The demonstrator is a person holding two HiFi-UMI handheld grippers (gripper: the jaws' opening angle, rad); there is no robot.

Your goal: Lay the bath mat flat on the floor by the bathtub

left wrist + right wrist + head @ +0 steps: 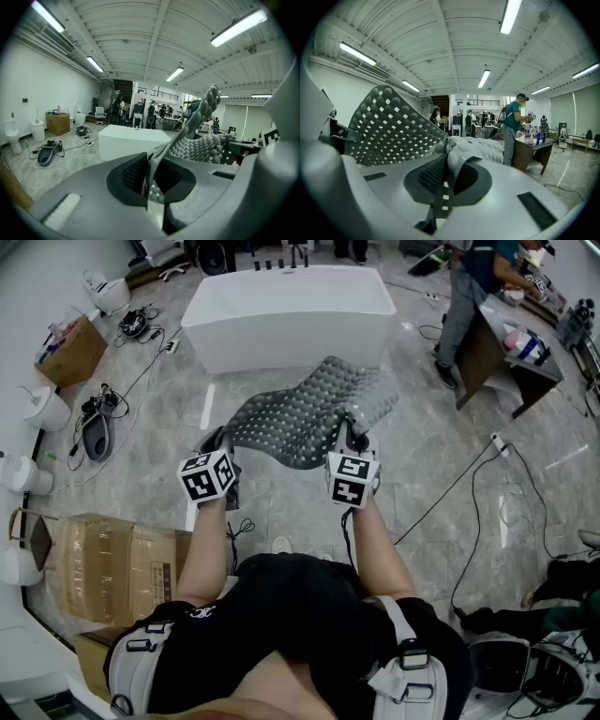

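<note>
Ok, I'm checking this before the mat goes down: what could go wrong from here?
The left tool and right tool each pinch only a thin edge of the bath mat, so it could slip free. The mat hangs buckled between them and may land creased. A loose cable lies on the floor below the tools and could end up underneath.

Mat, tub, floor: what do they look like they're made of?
Bath mat: likely soft rubber or PVC, matte grey; it droops and folds, with punched holes and nubs.
Bathtub: glossy white, maybe acrylic or ceramic; smooth hard shell.
Floor: polished grey marble-look tile; veining and light reflections.
</note>
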